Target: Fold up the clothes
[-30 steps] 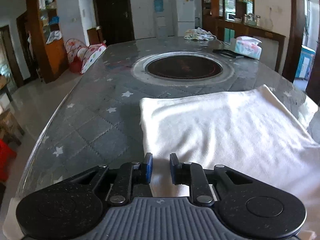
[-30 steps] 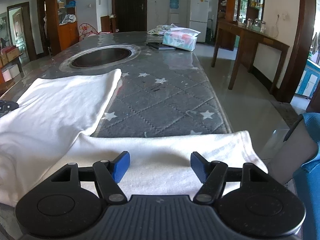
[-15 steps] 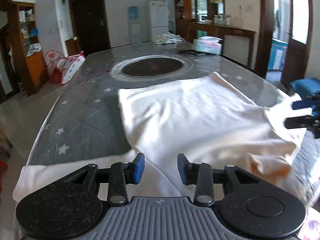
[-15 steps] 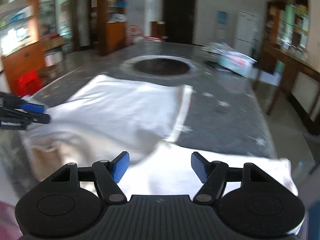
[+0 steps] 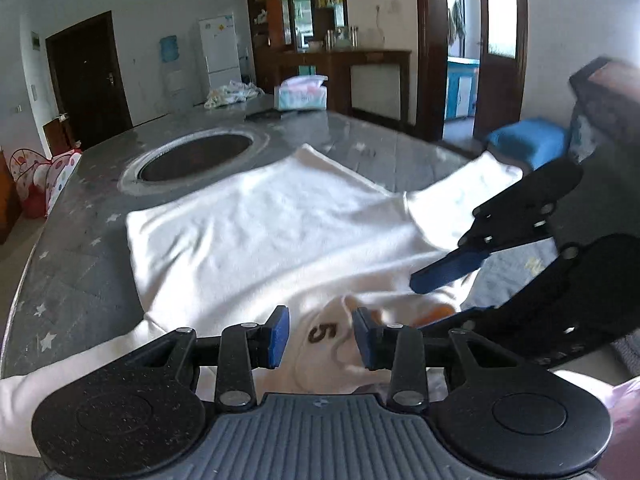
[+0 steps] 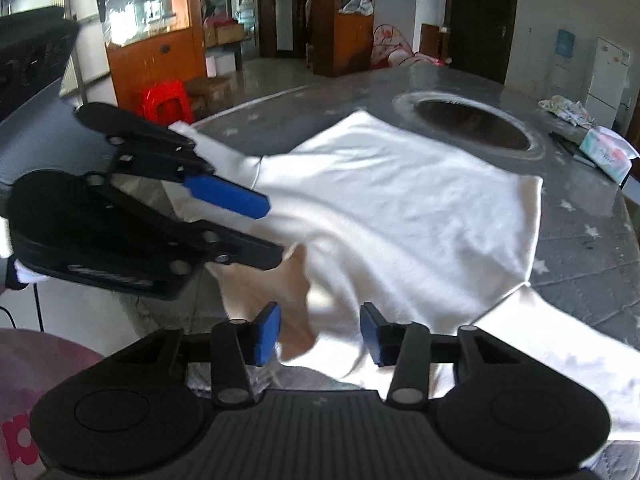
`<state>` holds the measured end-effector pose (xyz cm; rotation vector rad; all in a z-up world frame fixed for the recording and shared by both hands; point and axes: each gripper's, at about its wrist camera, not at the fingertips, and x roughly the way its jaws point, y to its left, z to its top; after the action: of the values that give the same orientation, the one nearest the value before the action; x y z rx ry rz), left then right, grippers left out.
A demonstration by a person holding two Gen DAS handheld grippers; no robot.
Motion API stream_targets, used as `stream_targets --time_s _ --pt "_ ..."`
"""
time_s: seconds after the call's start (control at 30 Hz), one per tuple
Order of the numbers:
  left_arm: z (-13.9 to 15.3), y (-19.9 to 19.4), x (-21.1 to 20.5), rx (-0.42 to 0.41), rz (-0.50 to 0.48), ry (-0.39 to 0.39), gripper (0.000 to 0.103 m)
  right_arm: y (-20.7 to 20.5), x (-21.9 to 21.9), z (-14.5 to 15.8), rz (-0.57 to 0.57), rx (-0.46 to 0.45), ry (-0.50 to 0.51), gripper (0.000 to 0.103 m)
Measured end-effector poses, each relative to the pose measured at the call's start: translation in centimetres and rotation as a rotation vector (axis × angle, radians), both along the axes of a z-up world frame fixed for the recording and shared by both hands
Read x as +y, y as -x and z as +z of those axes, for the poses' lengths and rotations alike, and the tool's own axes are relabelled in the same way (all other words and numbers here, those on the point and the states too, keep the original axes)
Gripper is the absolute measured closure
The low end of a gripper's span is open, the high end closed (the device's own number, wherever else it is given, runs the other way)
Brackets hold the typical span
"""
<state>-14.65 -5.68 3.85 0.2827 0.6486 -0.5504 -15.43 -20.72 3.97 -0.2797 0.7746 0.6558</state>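
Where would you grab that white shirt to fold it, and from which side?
Probably at the collar end of the white shirt, the bunched edge nearest the table's near rim by the printed 5. It rises in folds there, while the rest lies flat. Come from the near side, slightly downward, pinching a raised fold.

Home dining room: fridge (image 5: 219, 53), cabinets (image 5: 296, 12)

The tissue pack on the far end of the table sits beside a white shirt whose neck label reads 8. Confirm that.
Not quite: the label on the white shirt reads 5, not 8, as the left wrist view shows between the left gripper's fingers. The tissue pack does sit on the table's far end.
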Motion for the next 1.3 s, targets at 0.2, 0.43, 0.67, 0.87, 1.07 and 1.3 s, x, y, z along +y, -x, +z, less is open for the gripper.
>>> stream_targets --time_s 0.2,0.43,0.67,0.87,1.07,1.3 --pt "-0.6 0.6 0.5 0.0 -0.015 0.001 0.096 0.3 0.2 0.1 -0.015 -0.026 0.023 0.063" --pt "1.1 2.1 2.2 -0.006 -0.031 0.091 0.097 0.5 1.0 0.1 0.0 -0.059 0.034 0.063" --pt "0.2 2.1 2.3 0.024 -0.045 0.081 0.096 0.7 1.4 0.1 0.028 -0.079 0.08 0.09" --pt "-0.6 2.1 2.4 0.051 -0.086 0.05 0.092 1.6 0.9 -0.2 0.091 -0.033 0.127 0.092" --pt "2.0 2.3 3.5 -0.018 -0.111 0.113 0.089 2.4 0.5 1.1 0.114 -0.041 0.112 0.085" --pt "1.8 0.0 2.6 0.008 -0.072 0.144 0.089 1.1 2.0 0.0 0.061 -0.076 0.084 0.084"
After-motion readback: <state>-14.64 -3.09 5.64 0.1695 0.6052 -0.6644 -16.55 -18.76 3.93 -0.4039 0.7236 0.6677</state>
